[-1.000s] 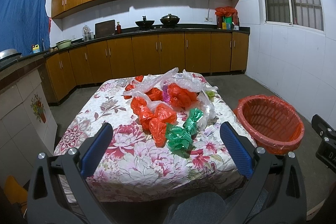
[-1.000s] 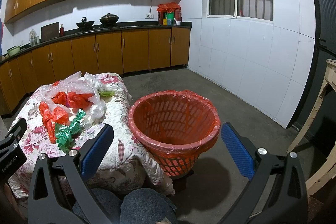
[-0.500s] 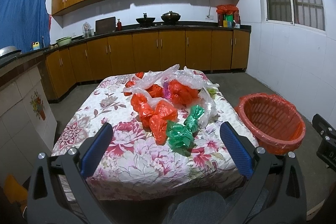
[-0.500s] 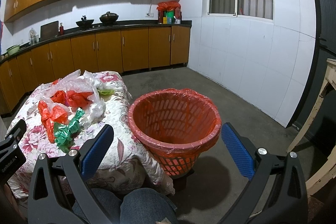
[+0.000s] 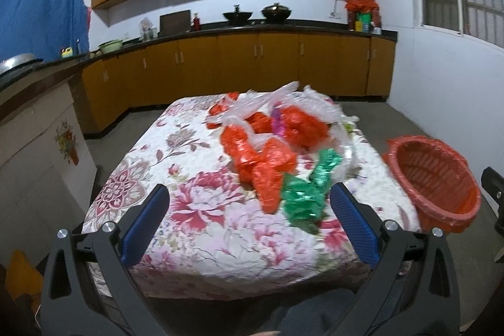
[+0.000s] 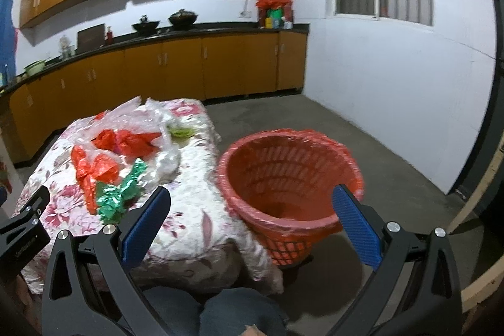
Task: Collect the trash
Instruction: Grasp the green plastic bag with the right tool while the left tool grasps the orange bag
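Note:
A heap of crumpled plastic bags lies on a table with a floral cloth [image 5: 195,210]: orange bags [image 5: 261,162], a green bag [image 5: 305,194] nearest me, and clear bags [image 5: 315,103] behind. An orange basket [image 5: 431,181] lined with a red bag stands on the floor right of the table; it also shows in the right wrist view [image 6: 289,178]. My left gripper [image 5: 249,225] is open and empty, above the table's near edge, short of the green bag. My right gripper [image 6: 252,222] is open and empty, in front of the basket. The green bag [image 6: 118,191] lies to its left.
Wooden kitchen cabinets [image 5: 252,62] with a black counter run along the back wall and the left. A tiled counter [image 5: 34,147] stands left of the table. White walls close the right side. A wooden frame [image 6: 482,210] stands at far right. My knees [image 6: 239,314] are below.
Both grippers have moved forward and tilted, the left toward the bag heap, the right toward the basket. Both stay open. The bags and basket have not moved.

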`<state>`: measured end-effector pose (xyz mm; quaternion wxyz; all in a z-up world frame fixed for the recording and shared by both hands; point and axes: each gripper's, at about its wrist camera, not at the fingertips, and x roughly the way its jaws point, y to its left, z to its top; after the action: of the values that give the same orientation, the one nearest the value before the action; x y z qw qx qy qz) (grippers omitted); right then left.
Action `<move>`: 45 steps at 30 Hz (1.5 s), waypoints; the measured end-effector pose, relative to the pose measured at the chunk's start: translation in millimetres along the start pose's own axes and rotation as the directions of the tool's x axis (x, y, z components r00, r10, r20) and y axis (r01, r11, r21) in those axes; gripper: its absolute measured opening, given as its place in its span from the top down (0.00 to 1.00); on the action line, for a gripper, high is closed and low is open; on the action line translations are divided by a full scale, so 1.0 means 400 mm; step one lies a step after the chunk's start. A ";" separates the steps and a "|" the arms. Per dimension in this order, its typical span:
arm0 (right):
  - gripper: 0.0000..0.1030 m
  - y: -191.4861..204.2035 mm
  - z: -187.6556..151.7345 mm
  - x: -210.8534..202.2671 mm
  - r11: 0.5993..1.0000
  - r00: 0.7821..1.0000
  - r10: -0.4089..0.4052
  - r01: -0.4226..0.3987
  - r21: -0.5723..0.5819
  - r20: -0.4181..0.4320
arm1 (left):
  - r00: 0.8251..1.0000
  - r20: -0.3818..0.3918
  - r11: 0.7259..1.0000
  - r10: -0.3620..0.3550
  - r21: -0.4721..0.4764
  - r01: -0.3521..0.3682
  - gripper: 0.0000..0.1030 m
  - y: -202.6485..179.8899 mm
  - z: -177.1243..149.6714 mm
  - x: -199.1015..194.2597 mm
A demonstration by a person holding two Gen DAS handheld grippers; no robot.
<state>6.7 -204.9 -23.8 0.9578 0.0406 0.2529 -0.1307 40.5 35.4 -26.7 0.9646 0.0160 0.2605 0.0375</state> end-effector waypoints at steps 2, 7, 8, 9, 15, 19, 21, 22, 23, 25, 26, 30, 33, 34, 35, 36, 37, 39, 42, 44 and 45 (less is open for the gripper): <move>0.02 0.021 0.007 0.035 0.999 0.999 0.032 -0.032 0.008 -0.035 | 1.000 -0.017 1.000 0.000 -0.017 0.000 0.04 0.025 0.005 0.028; 0.03 0.083 0.018 0.120 0.991 0.984 0.137 -0.134 0.029 -0.117 | 0.998 -0.057 0.997 0.016 -0.076 -0.021 0.04 0.092 0.016 0.100; 0.08 0.107 0.018 0.138 0.987 0.978 0.162 -0.161 0.020 -0.132 | 0.998 -0.059 0.995 0.022 -0.096 -0.028 0.04 0.113 0.018 0.112; 0.13 0.125 0.019 0.150 0.984 0.974 0.176 -0.176 0.009 -0.144 | 0.998 -0.059 0.993 0.031 -0.110 -0.037 0.04 0.130 0.020 0.120; 0.29 0.280 -0.002 0.247 0.950 0.932 0.283 -0.304 -0.065 -0.224 | 0.993 -0.049 0.983 0.107 -0.145 -0.113 0.09 0.223 0.025 0.156; 0.38 0.347 -0.028 0.316 0.934 0.904 0.310 -0.347 -0.082 -0.293 | 0.991 -0.071 0.980 0.118 -0.153 -0.127 0.19 0.258 0.020 0.187; 0.39 0.369 -0.042 0.344 0.934 0.900 0.302 -0.345 -0.091 -0.313 | 0.990 -0.082 0.980 0.114 -0.152 -0.125 0.22 0.261 0.016 0.200; 0.39 0.378 -0.051 0.359 0.935 0.898 0.294 -0.342 -0.098 -0.327 | 0.990 -0.089 0.981 0.110 -0.149 -0.122 0.23 0.260 0.014 0.207; 0.41 0.386 -0.059 0.372 0.935 0.896 0.287 -0.339 -0.105 -0.339 | 0.990 -0.094 0.982 0.105 -0.147 -0.118 0.24 0.259 0.012 0.215; 0.50 0.393 -0.076 0.392 0.932 0.887 0.284 -0.345 -0.112 -0.363 | 0.990 -0.103 0.984 0.095 -0.142 -0.109 0.25 0.252 0.009 0.229; 0.59 0.394 -0.085 0.402 0.928 0.878 0.293 -0.356 -0.108 -0.378 | 0.990 -0.108 0.984 0.090 -0.141 -0.105 0.25 0.246 0.008 0.234; 0.75 0.375 -0.091 0.388 0.916 0.871 0.334 -0.391 -0.095 -0.361 | 0.991 -0.121 0.987 0.050 -0.146 -0.068 0.25 0.221 0.012 0.266; 0.82 0.342 -0.083 0.363 0.914 0.875 0.349 -0.397 -0.084 -0.334 | 0.991 -0.133 0.990 0.010 -0.139 -0.029 0.28 0.184 0.017 0.287; 0.82 0.329 -0.078 0.356 0.915 0.878 0.353 -0.396 -0.078 -0.325 | 0.991 -0.136 0.991 -0.004 -0.136 -0.015 0.30 0.171 0.018 0.295; 0.82 0.312 -0.073 0.346 0.916 0.880 0.357 -0.396 -0.069 -0.314 | 0.990 -0.140 0.991 -0.017 -0.130 -0.001 0.30 0.155 0.019 0.303; 0.82 0.303 -0.069 0.344 0.917 0.882 0.357 -0.394 -0.065 -0.307 | 0.988 -0.148 0.992 -0.038 -0.124 0.019 0.32 0.134 0.019 0.313; 0.82 0.288 -0.065 0.335 0.919 0.887 0.356 -0.389 -0.061 -0.295 | 0.987 -0.154 0.992 -0.049 -0.122 0.030 0.35 0.123 0.018 0.320; 0.82 0.260 -0.056 0.325 0.923 0.893 0.354 -0.382 -0.051 -0.280 | 0.980 -0.182 0.991 -0.085 -0.120 0.063 0.38 0.091 0.014 0.341; 0.82 0.232 -0.050 0.319 0.927 0.896 0.350 -0.373 -0.034 -0.271 | 0.967 -0.223 0.988 -0.123 -0.123 0.097 0.42 0.051 0.003 0.372; 0.82 0.224 -0.044 0.316 0.929 0.897 0.350 -0.370 -0.026 -0.270 | 0.960 -0.244 0.986 -0.140 -0.126 0.112 0.43 0.032 -0.003 0.390; 0.82 0.221 -0.044 0.316 0.929 0.897 0.350 -0.370 -0.025 -0.269 | 0.957 -0.253 0.986 -0.145 -0.123 0.117 0.43 0.022 -0.006 0.399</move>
<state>128.2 -146.4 -100.4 0.9247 0.0673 0.3691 0.0647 176.2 57.3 -108.2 0.9217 -0.0581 0.3833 -0.0107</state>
